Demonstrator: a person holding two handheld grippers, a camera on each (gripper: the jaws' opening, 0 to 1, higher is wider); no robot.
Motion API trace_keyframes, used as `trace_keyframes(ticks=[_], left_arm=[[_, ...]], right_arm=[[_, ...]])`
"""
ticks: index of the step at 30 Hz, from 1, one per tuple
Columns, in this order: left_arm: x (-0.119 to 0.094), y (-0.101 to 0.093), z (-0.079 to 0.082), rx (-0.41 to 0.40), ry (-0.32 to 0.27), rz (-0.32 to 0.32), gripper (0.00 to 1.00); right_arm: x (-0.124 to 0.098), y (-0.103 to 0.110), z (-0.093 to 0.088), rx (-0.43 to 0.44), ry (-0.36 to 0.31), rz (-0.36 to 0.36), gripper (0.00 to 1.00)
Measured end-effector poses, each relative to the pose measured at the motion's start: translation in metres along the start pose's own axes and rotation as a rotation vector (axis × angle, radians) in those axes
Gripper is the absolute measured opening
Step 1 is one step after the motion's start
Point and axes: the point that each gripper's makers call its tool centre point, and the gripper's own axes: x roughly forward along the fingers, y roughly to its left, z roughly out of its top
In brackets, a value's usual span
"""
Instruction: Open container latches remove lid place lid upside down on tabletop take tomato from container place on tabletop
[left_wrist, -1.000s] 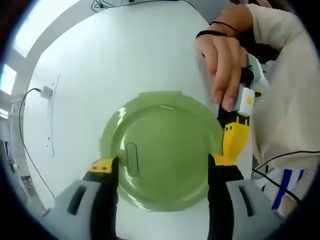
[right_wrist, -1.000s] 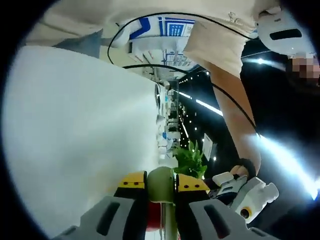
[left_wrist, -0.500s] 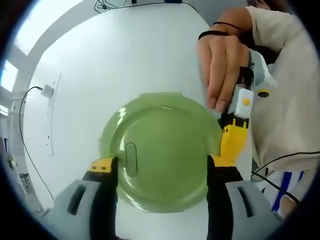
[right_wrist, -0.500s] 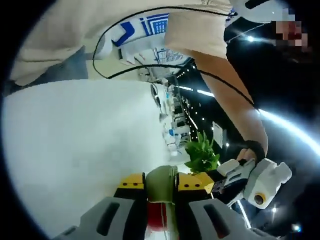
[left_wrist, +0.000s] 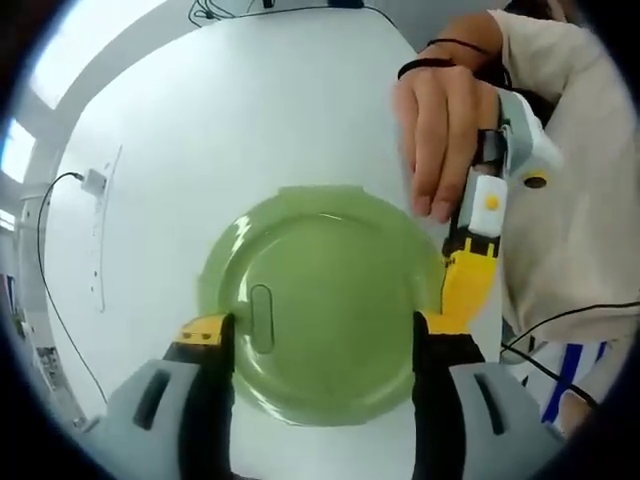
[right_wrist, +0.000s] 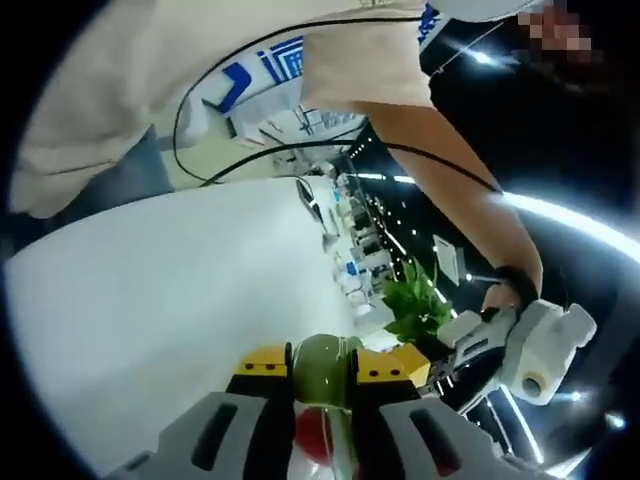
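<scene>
Left tongs (left_wrist: 322, 335) gape over the green lid (left_wrist: 320, 300); right tongs (right_wrist: 322, 368) pinch its latch (right_wrist: 326, 368) above the white tabletop (left_wrist: 230, 120).

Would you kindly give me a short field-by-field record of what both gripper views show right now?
surface: white table
container: round, green, lid on, seen from above in the left gripper view
left gripper: open, jaws either side of the lid
right gripper: shut on a green tab at the container's edge
tomato: red patch below the tab in the right gripper view
hand: holding the right gripper, at the container's right edge
</scene>
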Motion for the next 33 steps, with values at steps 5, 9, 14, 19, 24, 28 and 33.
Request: trace_keyframes(ticks=[5,9,14,19,24,28,33], left_arm=[[0.000,0.001,0.001,0.006,0.009,0.000,0.68],[0.001,0.001,0.001,0.010,0.014,0.000,0.67],[0.002,0.001,0.001,0.010,0.021,0.000,0.67],[0.002,0.000,0.001,0.010,0.018,0.000,0.67],[0.002,0.000,0.001,0.009,0.005,0.000,0.67],[0.002,0.000,0.001,0.008,-0.006,0.000,0.67],[0.002,0.000,0.001,0.013,-0.002,0.000,0.67]], right_arm=[[-0.001,-0.002,0.008,-0.017,-0.026,-0.006,0.15],[0.001,-0.005,0.018,-0.068,-0.031,-0.002,0.16],[-0.003,-0.007,0.014,-0.057,-0.045,0.001,0.15],[-0.004,-0.014,0.027,-0.063,-0.056,0.000,0.15],[-0.004,-0.018,0.029,-0.051,-0.054,-0.005,0.15],[-0.006,-0.016,0.023,-0.019,-0.039,-0.005,0.15],[-0.016,-0.030,0.024,0.106,-0.058,-0.072,0.16]])
